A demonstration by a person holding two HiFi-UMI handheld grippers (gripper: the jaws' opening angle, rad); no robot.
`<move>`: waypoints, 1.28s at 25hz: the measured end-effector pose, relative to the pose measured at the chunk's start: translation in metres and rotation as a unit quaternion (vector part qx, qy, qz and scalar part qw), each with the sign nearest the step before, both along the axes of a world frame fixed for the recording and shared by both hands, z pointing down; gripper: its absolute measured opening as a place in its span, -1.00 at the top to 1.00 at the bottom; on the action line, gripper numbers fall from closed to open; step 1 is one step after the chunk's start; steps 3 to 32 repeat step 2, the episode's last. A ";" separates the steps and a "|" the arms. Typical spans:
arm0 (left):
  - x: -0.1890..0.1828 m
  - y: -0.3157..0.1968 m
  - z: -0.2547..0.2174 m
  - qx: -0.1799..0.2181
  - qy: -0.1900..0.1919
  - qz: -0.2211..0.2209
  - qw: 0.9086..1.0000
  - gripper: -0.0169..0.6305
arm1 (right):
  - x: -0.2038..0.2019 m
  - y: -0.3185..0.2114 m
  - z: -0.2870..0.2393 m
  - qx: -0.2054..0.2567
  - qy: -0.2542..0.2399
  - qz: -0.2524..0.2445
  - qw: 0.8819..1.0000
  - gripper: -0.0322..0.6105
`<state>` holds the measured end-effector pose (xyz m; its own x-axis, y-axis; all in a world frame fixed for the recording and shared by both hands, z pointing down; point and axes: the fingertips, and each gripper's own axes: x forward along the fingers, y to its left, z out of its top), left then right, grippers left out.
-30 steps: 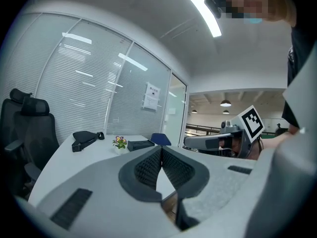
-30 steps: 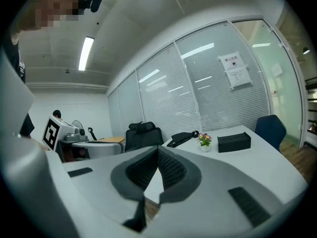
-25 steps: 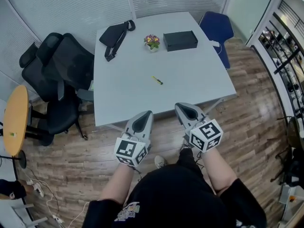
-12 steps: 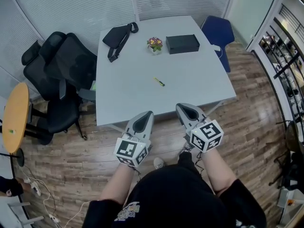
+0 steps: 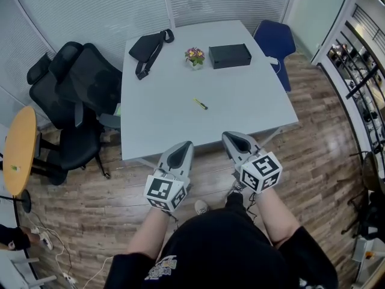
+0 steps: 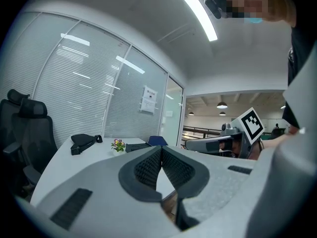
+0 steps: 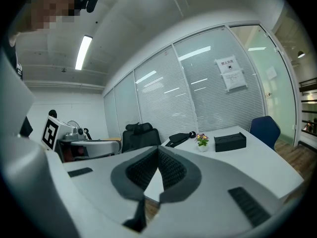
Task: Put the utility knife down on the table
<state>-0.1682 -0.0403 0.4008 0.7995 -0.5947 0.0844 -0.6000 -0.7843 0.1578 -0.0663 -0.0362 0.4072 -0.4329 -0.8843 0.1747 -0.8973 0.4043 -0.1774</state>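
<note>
Only one piece of writing shows, a notice [image 7: 231, 74] on the glass wall, too small to read. The utility knife [image 5: 200, 103] lies on the table [image 5: 252, 101] well ahead of both jaw pairs, its long axis diagonal to them; its pointing end is unclear. The left gripper [image 5: 185, 144] and right gripper [image 5: 232, 136] are clenched on nothing.

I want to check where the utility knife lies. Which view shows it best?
The head view: the utility knife lies in plain sight on the white table, near its middle. Neither the left gripper view nor the right gripper view shows it; each gripper's own jaws fill the foreground.
</note>
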 end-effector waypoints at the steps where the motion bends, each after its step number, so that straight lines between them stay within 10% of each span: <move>1: -0.001 0.000 0.000 0.000 0.000 0.000 1.000 0.93 | 0.000 0.000 -0.001 0.001 0.000 0.000 1.000 0.89; 32: -0.001 0.000 0.000 0.000 0.000 -0.001 1.000 0.93 | -0.001 0.000 -0.001 0.002 -0.001 0.000 1.000 0.89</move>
